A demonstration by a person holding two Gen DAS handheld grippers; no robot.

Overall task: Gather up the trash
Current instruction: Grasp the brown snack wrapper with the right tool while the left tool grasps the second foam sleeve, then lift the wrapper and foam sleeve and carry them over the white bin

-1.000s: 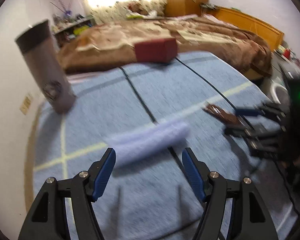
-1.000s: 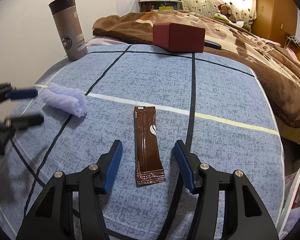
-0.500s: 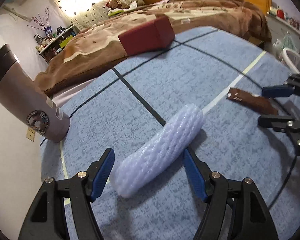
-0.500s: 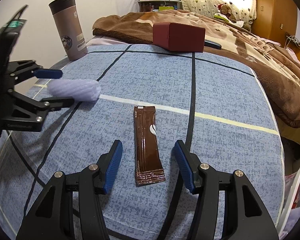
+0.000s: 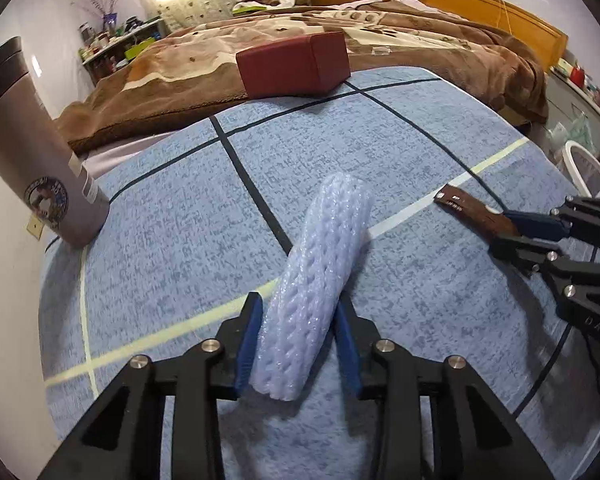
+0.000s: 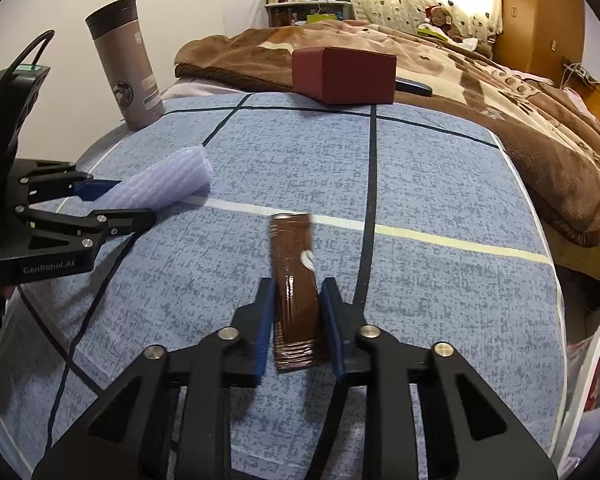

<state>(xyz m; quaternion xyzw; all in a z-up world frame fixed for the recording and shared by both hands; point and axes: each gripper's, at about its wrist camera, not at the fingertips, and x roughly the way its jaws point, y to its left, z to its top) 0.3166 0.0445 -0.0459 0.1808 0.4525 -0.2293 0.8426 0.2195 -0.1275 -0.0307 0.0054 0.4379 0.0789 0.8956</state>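
My left gripper (image 5: 298, 330) is shut on a pale lilac foam net sleeve (image 5: 320, 276), which lies lengthwise between its blue pads on the blue tablecloth. From the right wrist view the sleeve (image 6: 160, 186) sticks out of the left gripper (image 6: 118, 200) at the left. My right gripper (image 6: 298, 308) is shut on a brown sachet wrapper (image 6: 294, 280) that points away from me. In the left wrist view the wrapper (image 5: 474, 210) shows at the right, held by the right gripper (image 5: 516, 234).
A grey travel mug (image 6: 126, 64) stands at the table's far left corner. A dark red box (image 6: 344, 76) sits at the far edge against the brown bed blanket (image 6: 500, 92). A white bin rim (image 5: 588, 168) with a bag is off the table's right side.
Both grippers have closed: the left on the foam sleeve, the right on the brown wrapper. The left gripper turned so the sleeve now lies along its fingers.
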